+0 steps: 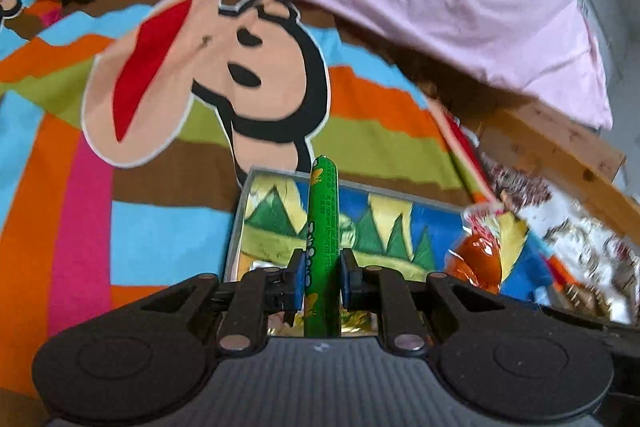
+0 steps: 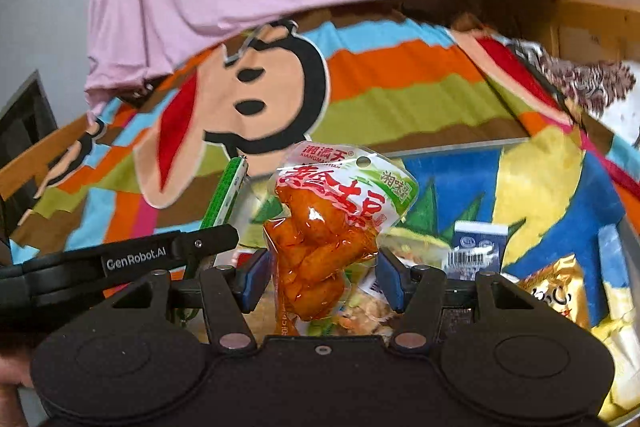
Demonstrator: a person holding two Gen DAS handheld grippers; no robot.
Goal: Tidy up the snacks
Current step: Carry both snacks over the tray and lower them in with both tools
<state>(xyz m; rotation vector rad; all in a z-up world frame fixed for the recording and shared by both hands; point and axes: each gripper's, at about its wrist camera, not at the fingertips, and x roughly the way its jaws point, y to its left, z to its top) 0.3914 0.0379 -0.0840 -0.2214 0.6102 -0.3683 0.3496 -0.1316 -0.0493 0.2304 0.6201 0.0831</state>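
We see our left gripper (image 1: 323, 277) clamped on a green snack stick (image 1: 322, 227) whose long axis points straight ahead over the clear box (image 1: 240, 211), while our right gripper (image 2: 320, 277) pinches an upright orange snack pouch (image 2: 320, 243)

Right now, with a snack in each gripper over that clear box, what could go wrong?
1. The left gripper pinches the green stick low down, so its long free end may swing and catch the clear box rim.
2. The right gripper holds the orange pouch by its soft, slippery middle; it could slide out.
3. In the right wrist view the two grippers sit close together, so they might bump.
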